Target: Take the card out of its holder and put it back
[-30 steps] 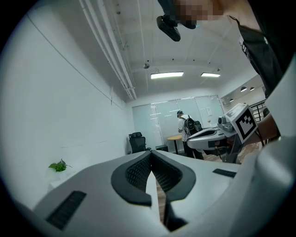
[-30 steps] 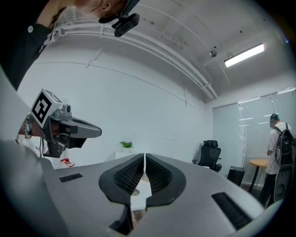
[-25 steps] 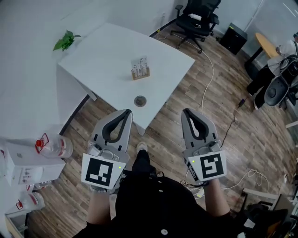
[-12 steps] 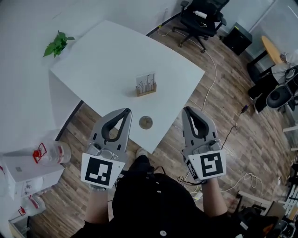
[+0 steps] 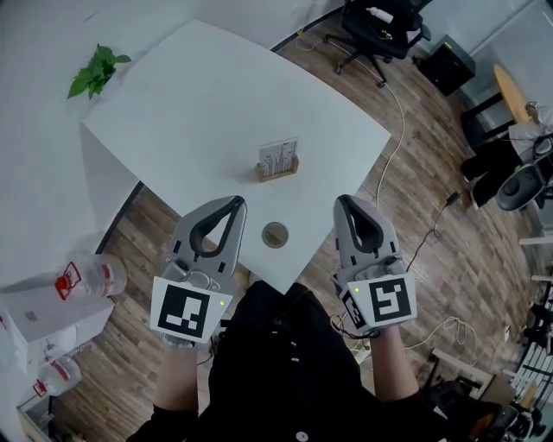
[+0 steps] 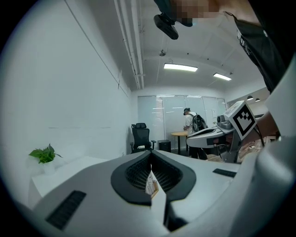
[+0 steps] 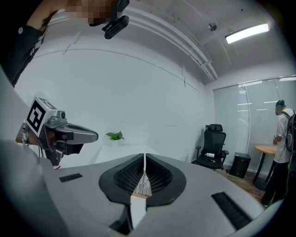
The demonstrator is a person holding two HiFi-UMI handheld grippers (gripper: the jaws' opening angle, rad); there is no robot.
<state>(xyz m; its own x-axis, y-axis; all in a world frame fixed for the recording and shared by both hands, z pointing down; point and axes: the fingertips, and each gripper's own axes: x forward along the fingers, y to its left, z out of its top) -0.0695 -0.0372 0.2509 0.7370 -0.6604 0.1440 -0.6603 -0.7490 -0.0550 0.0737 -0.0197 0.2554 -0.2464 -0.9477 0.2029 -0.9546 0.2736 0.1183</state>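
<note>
**Claws both shut, card in holder on desk**

Head view: left claw (image 5: 230, 204) and right claw (image 5: 346, 204) are side by side and well apart. Their tips point toward the white desk (image 5: 190, 104) and sit at its near edge in this view. Both are closed, nothing gripped. The card (image 5: 278, 152) stands upright in a wooden holder (image 5: 278, 173) about mid-desk, ahead of the claws, roughly between them and clear of both. A round disc (image 5: 275, 234) sits in the desktop between the holder and the near corner. A plant (image 5: 93, 71) is at the far left corner. A black chair (image 5: 378, 26) stands past the far edge on the wood floor (image 5: 432, 198). A bottle (image 5: 91, 276) lies at lower left, beside a white box (image 5: 47, 315).

Left gripper view: the jaws meet at the tips and hold nothing. The card and holder show small through the loop under the tips, out on the desk and not touched. The right claw with its marker cube is at right. The plant is at left and the chair behind. A person (image 6: 190, 124) with a backpack stands at a round table far back.

Right gripper view: the jaws are closed tip to tip and hold nothing. The card in its holder shows through the loop, upright on the desk beyond. The left claw is at left. The plant is behind it, the chair at right, and the person is at the far right edge.
</note>
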